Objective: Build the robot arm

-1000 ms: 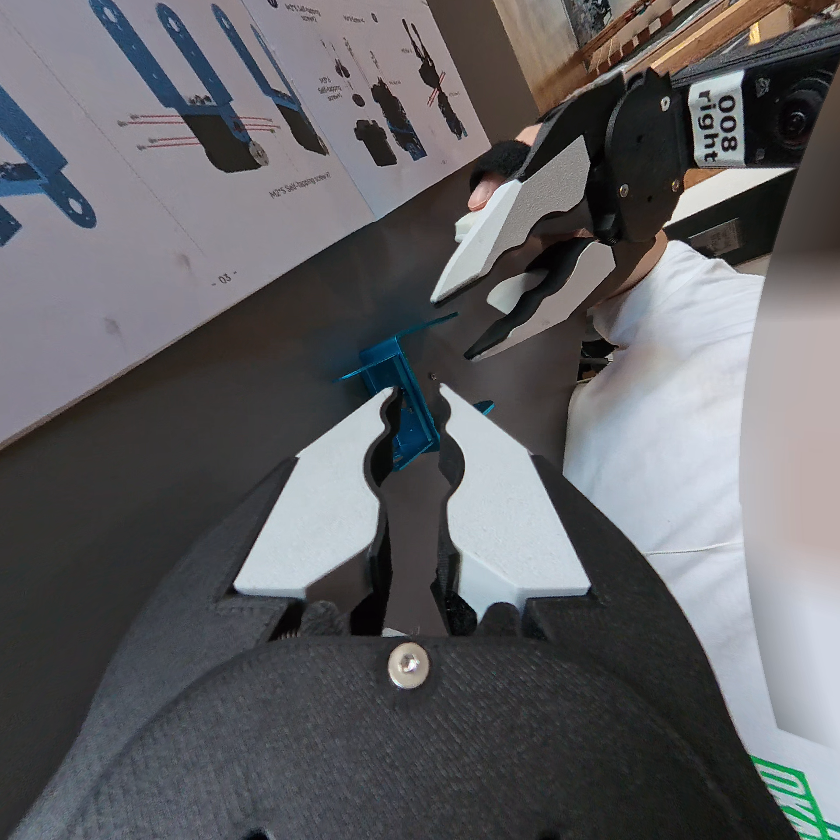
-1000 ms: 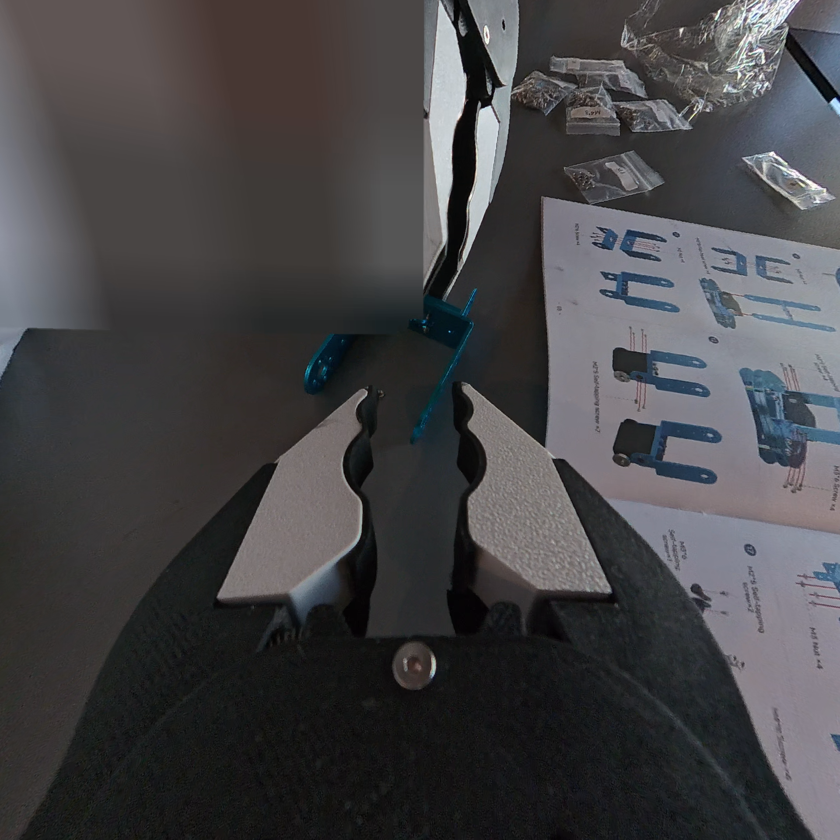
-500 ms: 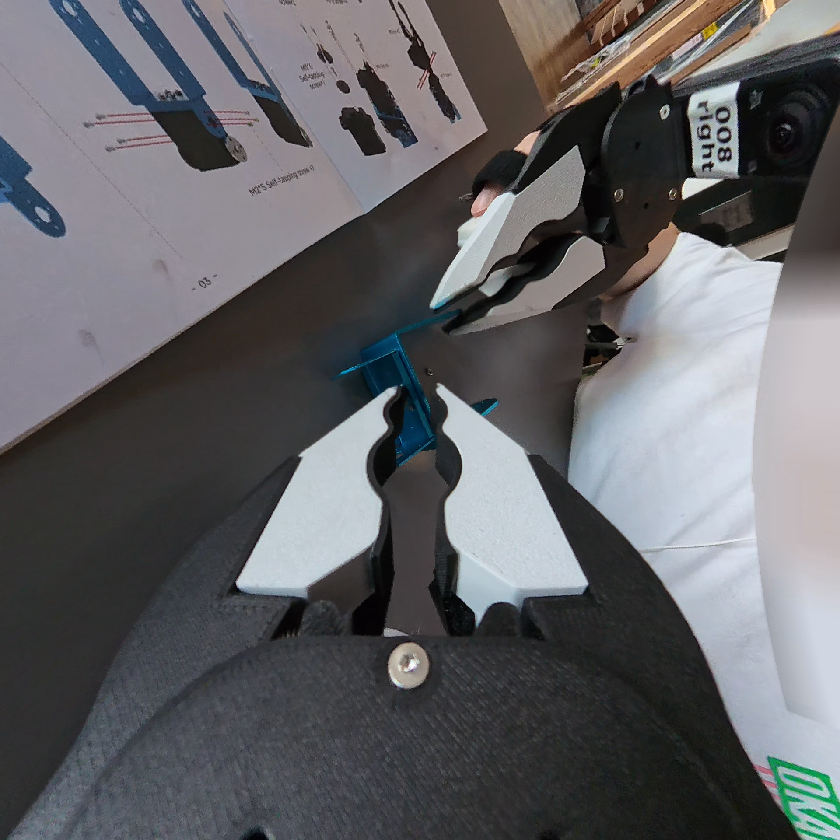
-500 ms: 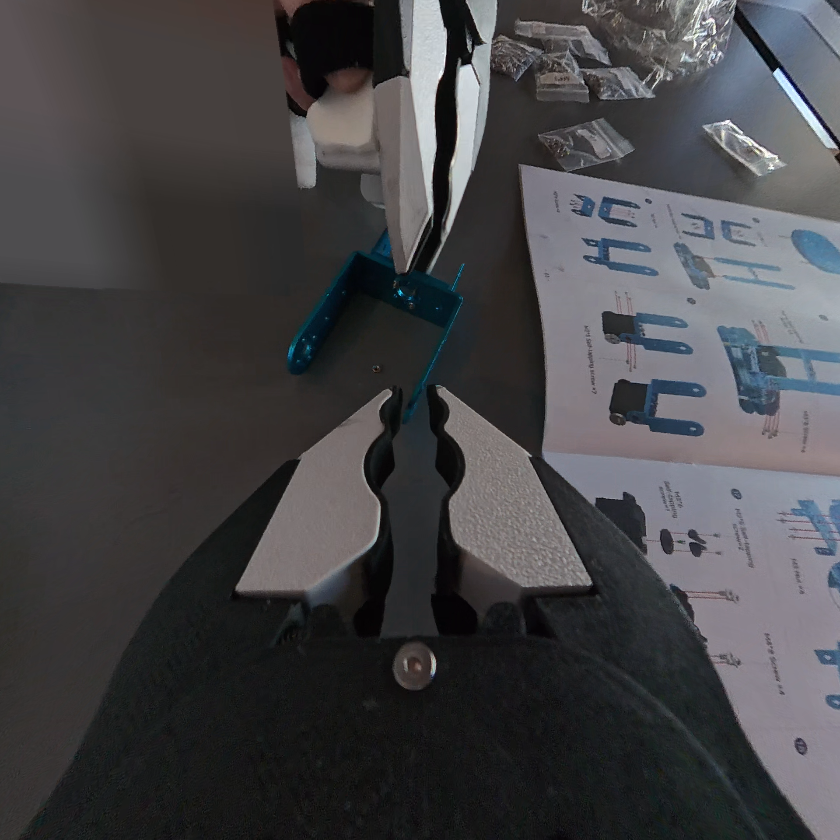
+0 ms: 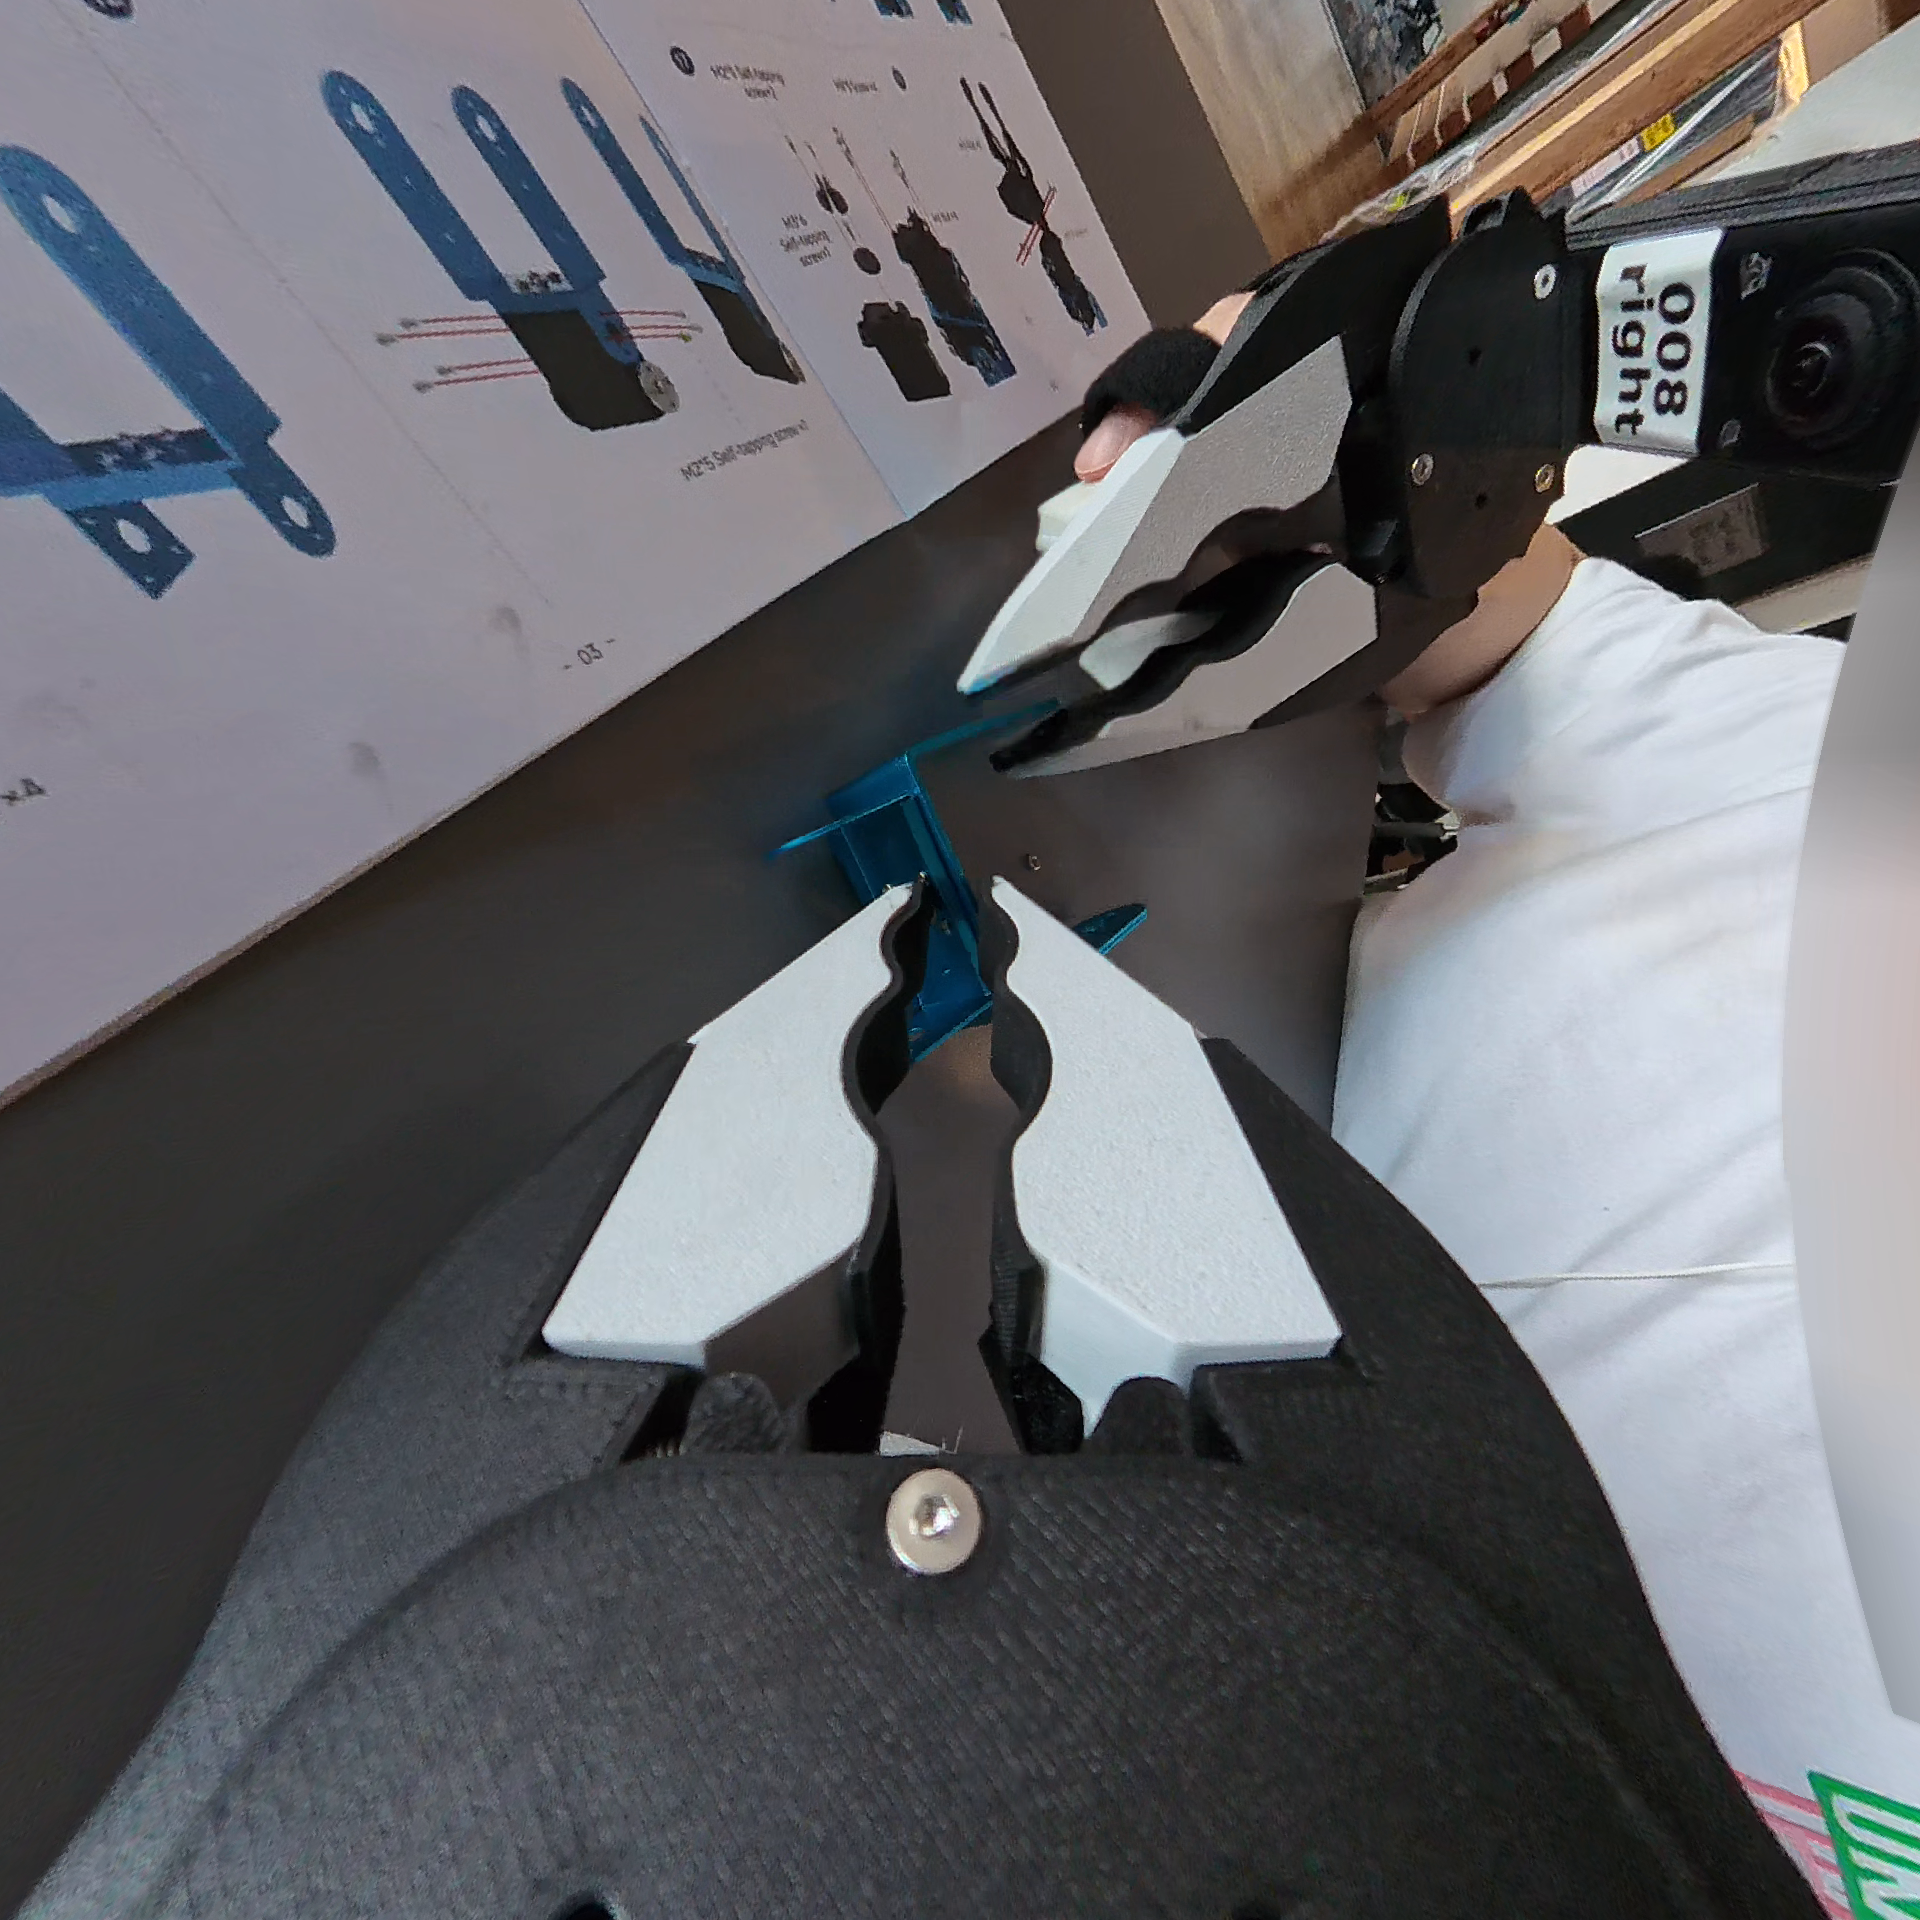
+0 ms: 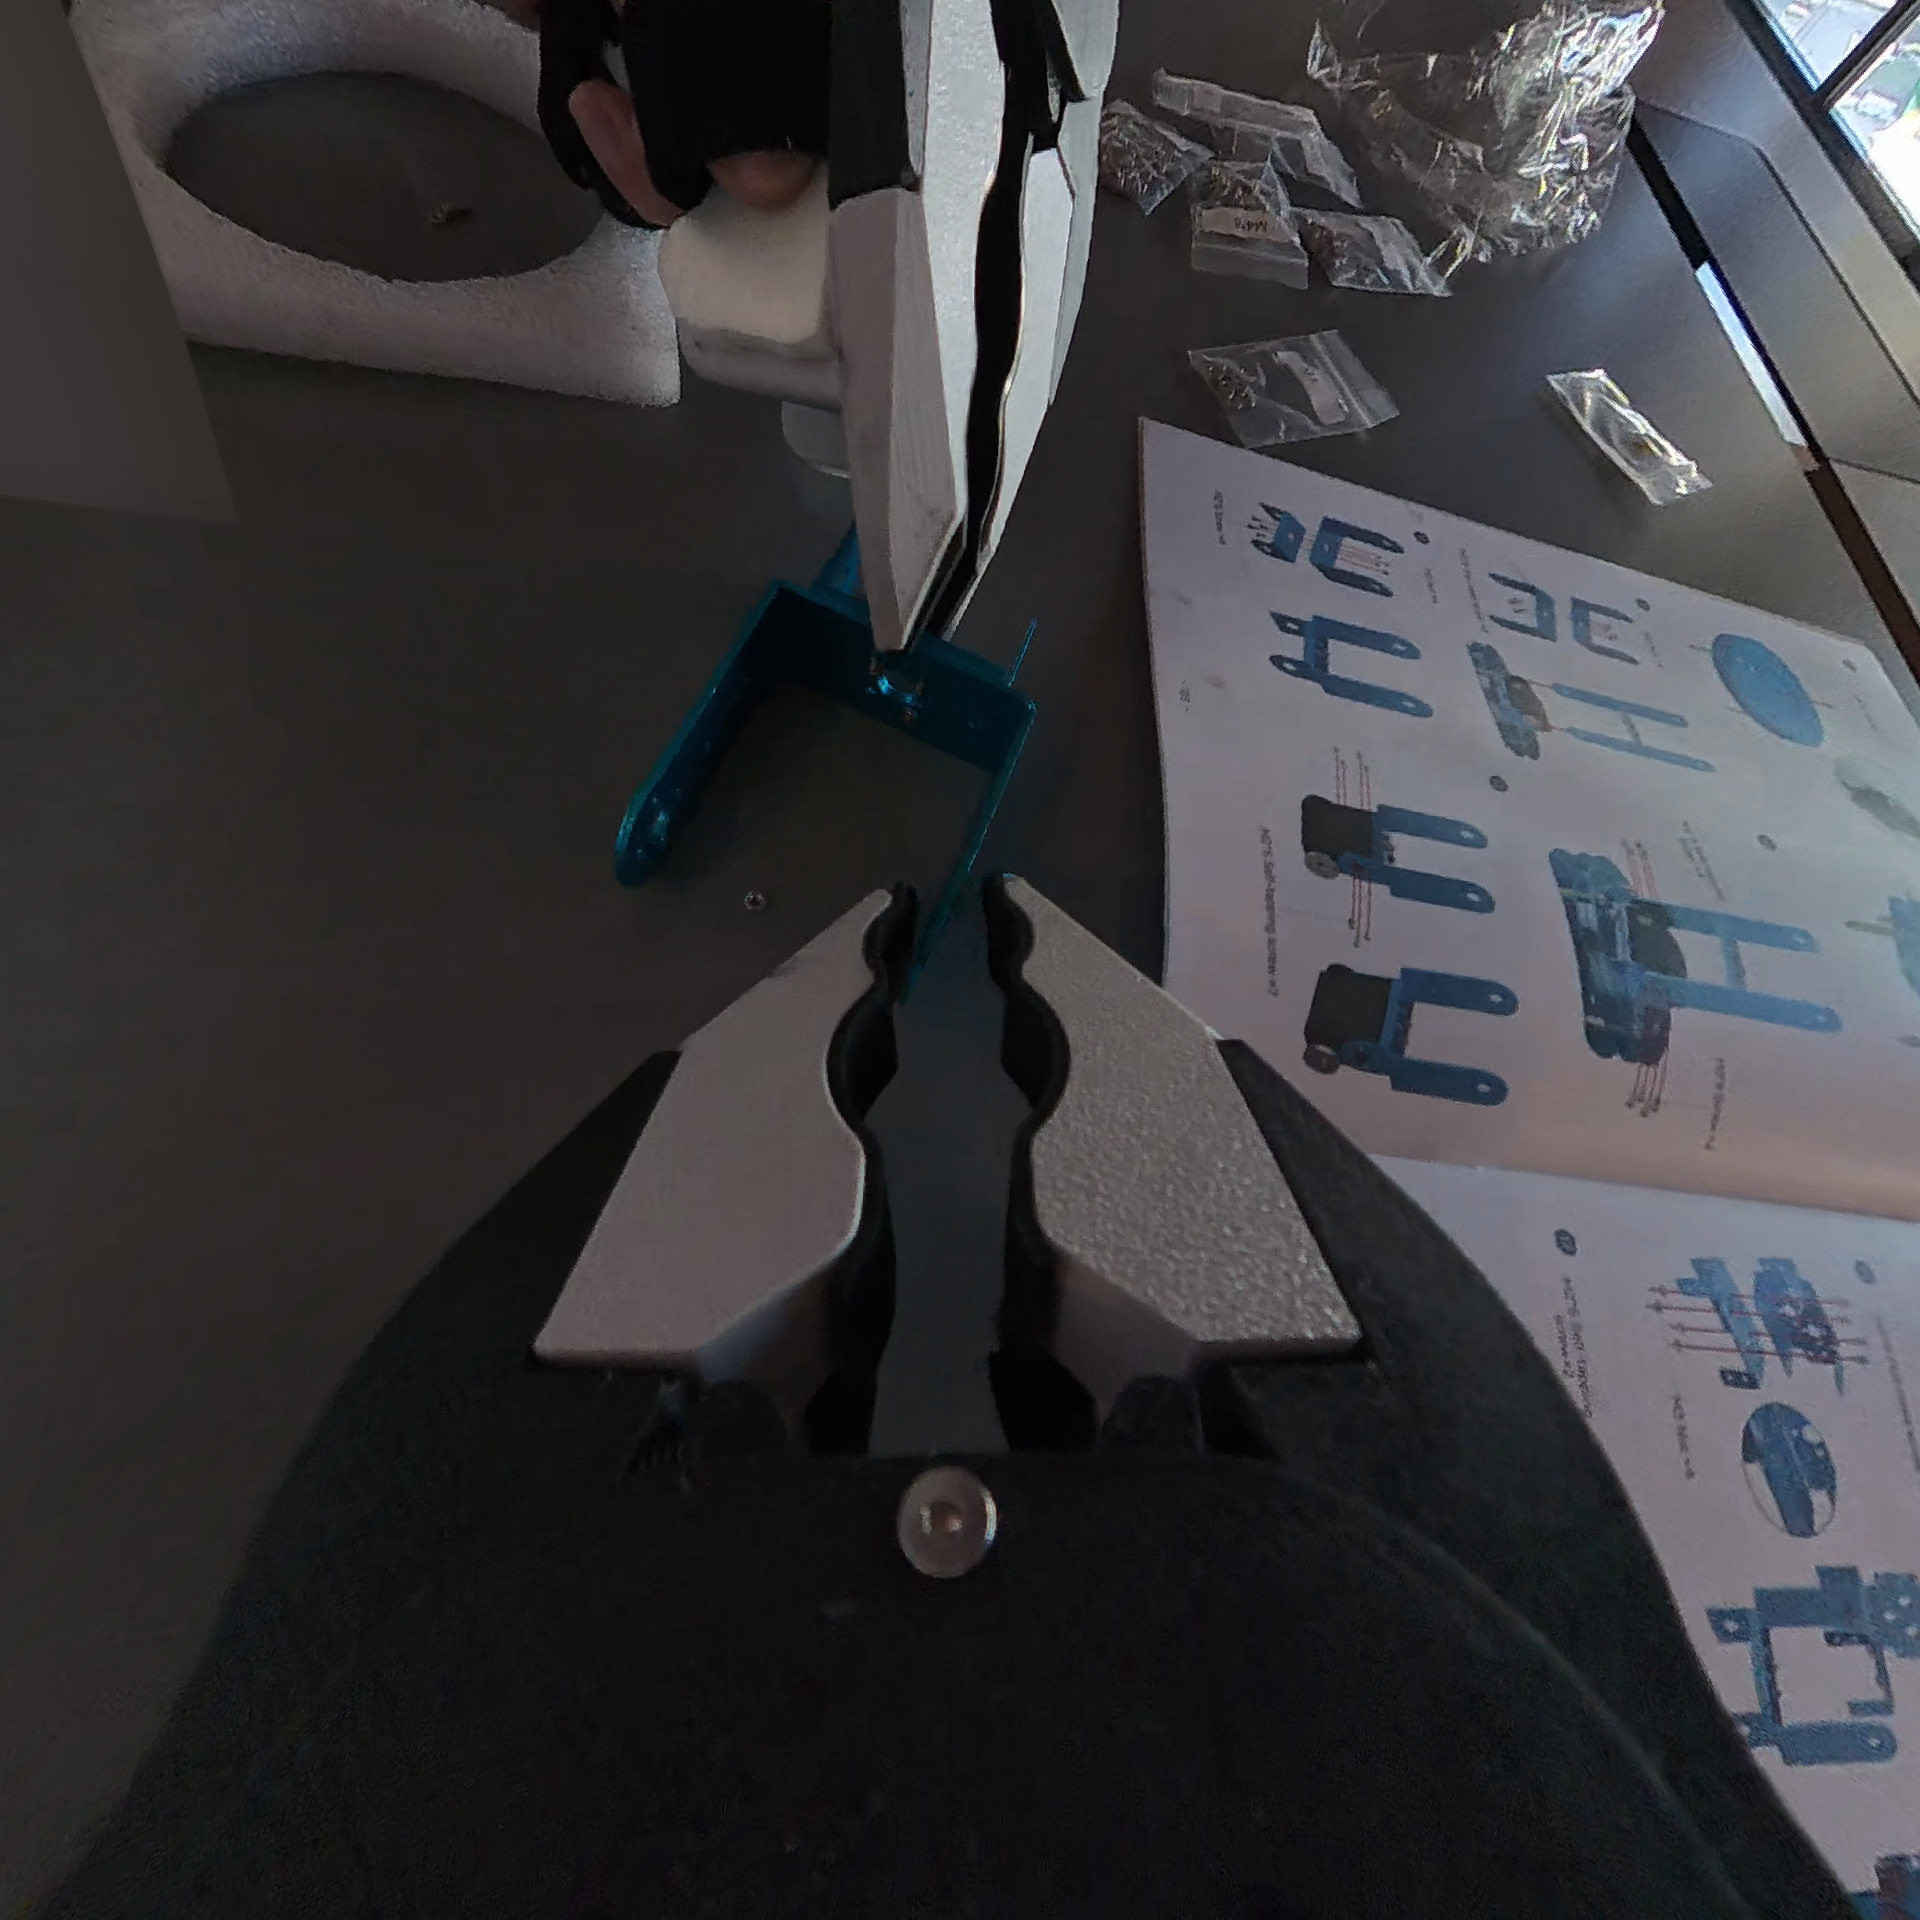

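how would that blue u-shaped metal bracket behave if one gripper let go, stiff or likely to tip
The blue bracket is thin bent sheet metal, so probably stiff and light. It stands on narrow edges on the dark table, so it may tip. The left gripper pinches its base; the right gripper closes around one arm.

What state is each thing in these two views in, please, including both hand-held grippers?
Left hand-held gripper: shut on the blue U-shaped bracket's cross-piece.
Right hand-held gripper: shut on one bracket arm.
Blue U-shaped bracket: held on the dark table.
Instruction sheets: lying flat, open.
Small plastic bags: lying apart.
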`<state>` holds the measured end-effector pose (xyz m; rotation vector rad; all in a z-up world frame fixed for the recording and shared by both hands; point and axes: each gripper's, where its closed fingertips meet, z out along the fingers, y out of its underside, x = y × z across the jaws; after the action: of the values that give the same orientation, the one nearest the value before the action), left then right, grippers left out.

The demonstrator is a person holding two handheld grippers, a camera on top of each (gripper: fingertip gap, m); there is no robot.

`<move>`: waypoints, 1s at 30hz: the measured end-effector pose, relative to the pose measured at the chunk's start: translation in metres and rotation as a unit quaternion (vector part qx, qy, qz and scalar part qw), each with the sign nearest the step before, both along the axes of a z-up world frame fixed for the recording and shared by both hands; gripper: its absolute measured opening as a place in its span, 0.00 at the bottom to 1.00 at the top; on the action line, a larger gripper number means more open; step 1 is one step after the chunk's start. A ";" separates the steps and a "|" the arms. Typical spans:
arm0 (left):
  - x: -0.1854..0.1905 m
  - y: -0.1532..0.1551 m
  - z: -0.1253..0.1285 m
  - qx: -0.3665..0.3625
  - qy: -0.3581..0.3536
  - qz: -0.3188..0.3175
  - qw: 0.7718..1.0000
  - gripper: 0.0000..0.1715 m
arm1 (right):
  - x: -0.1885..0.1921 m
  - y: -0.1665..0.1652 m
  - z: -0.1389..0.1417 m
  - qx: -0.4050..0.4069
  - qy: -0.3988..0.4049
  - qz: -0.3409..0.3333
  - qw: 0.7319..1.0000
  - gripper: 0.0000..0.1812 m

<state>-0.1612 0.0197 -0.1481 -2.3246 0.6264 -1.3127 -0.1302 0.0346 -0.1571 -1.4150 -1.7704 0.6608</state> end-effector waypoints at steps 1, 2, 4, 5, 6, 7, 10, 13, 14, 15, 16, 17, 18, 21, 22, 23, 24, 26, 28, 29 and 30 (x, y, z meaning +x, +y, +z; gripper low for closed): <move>0.000 0.000 0.000 -0.002 -0.002 0.000 1.000 0.04 | 0.000 0.000 0.002 0.000 0.004 0.002 1.000 0.10; 0.000 0.000 0.000 -0.002 -0.003 0.001 1.000 0.04 | 0.002 0.000 0.005 0.001 0.007 0.004 1.000 0.10; 0.000 0.000 0.000 0.000 -0.001 0.000 1.000 0.04 | 0.009 -0.001 0.016 0.014 0.021 0.012 1.000 0.10; 0.000 0.000 0.000 0.002 0.001 0.000 1.000 0.04 | 0.012 -0.002 0.023 0.021 0.029 0.018 0.999 0.07; 0.001 0.000 0.000 0.003 0.002 -0.001 1.000 0.04 | 0.015 -0.007 0.030 0.024 0.038 0.031 0.999 0.05; 0.001 0.000 0.000 0.004 0.002 -0.001 1.000 0.04 | 0.016 -0.018 0.033 0.013 0.037 0.059 0.998 0.03; 0.001 0.000 0.000 0.002 0.001 -0.001 1.000 0.04 | 0.012 -0.033 0.018 -0.021 -0.015 0.080 0.996 0.07; 0.001 -0.001 0.000 0.005 0.002 -0.001 1.000 0.04 | 0.006 -0.037 0.002 -0.016 -0.043 0.088 0.995 0.07; 0.001 0.000 0.000 0.005 0.003 -0.001 1.000 0.04 | 0.004 -0.037 -0.001 -0.016 -0.051 0.084 0.995 0.07; 0.001 0.000 0.000 0.005 0.003 -0.001 1.000 0.04 | 0.004 -0.035 -0.004 -0.017 -0.060 0.074 0.995 0.07; 0.001 0.000 0.000 0.005 0.003 -0.001 1.000 0.04 | 0.004 -0.033 -0.006 -0.022 -0.069 0.064 0.995 0.07; 0.001 0.000 0.000 0.006 0.004 -0.001 1.000 0.04 | 0.004 -0.034 -0.007 -0.034 -0.074 0.062 0.995 0.07; 0.001 0.000 0.000 0.006 0.004 -0.001 1.000 0.04 | 0.005 -0.035 -0.008 -0.048 -0.078 0.057 0.994 0.07; 0.001 0.000 0.000 0.007 0.005 -0.002 1.000 0.04 | 0.006 -0.036 -0.009 -0.088 -0.081 0.043 0.992 0.05; 0.001 0.000 0.000 0.007 0.005 -0.002 1.000 0.04 | 0.005 -0.035 -0.009 -0.095 -0.081 0.040 0.991 0.05; 0.001 0.000 0.000 0.008 0.005 -0.002 1.000 0.04 | 0.006 -0.036 -0.010 -0.101 -0.082 0.043 0.991 0.05; 0.001 0.000 0.000 0.008 0.005 -0.002 1.000 0.04 | 0.006 -0.037 -0.011 -0.104 -0.087 0.044 0.990 0.05; 0.001 0.000 0.000 0.008 0.005 -0.002 1.000 0.04 | 0.005 -0.037 -0.012 -0.103 -0.095 0.048 0.989 0.05; 0.001 0.000 0.000 0.010 0.006 -0.002 1.000 0.04 | 0.005 -0.038 -0.012 -0.102 -0.110 0.052 0.987 0.05; 0.001 0.000 0.000 0.011 0.007 -0.003 1.000 0.04 | 0.005 -0.038 -0.012 -0.099 -0.121 0.057 0.986 0.06; 0.001 0.000 0.000 0.011 0.008 -0.003 1.000 0.04 | 0.006 -0.038 -0.013 -0.091 -0.135 0.064 0.985 0.07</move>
<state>-0.1600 0.0194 -0.1481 -2.3189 0.6495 -1.2849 -0.1245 -0.0031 -0.1697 -1.5853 -2.0695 0.7421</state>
